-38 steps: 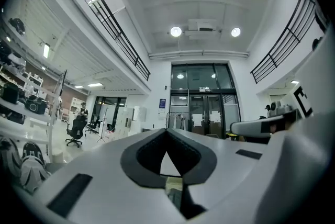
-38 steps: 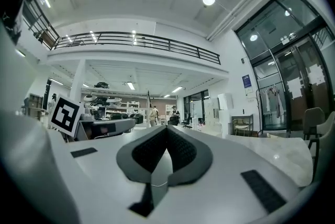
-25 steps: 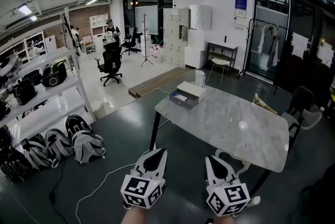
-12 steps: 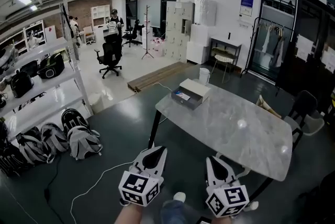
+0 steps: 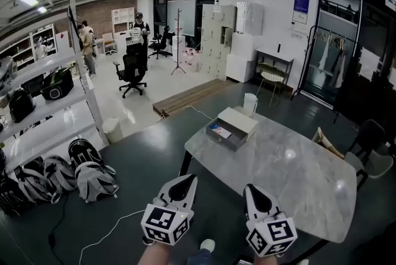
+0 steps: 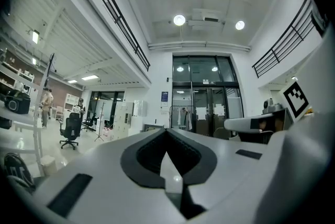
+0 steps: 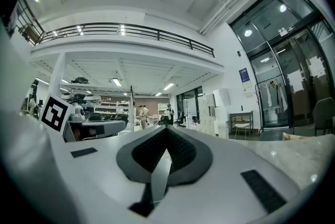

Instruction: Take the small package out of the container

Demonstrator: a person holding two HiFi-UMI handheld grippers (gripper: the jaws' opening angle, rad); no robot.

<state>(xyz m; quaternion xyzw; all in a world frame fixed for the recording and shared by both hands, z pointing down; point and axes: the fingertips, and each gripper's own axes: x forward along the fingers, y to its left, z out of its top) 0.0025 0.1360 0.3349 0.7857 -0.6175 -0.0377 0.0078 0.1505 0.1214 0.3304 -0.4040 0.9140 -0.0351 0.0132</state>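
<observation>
Okay, I'm holding both grippers level and side by side, low in the head view. My white left gripper (image 5: pixel 185 179) with its black-and-white marker cube has its jaws pressed together, tips meeting, nothing between them. My white right gripper (image 5: pixel 250 189), just beside it, is closed the same way and empty too. Ahead of the right gripper lies the grey marble-patterned table top (image 5: pixel 291 180); its near edge runs just beyond the right gripper's tips. Well ahead of both grippers, roughly in line with the gap between them, the shallow grey open container (image 5: pixel 228 135) sits at the table's far left corner, with a white box-shaped part along its far side. The small white-and-blue package (image 5: pixel 219 129) lies inside that container, well apart from both sets of jaws.
</observation>
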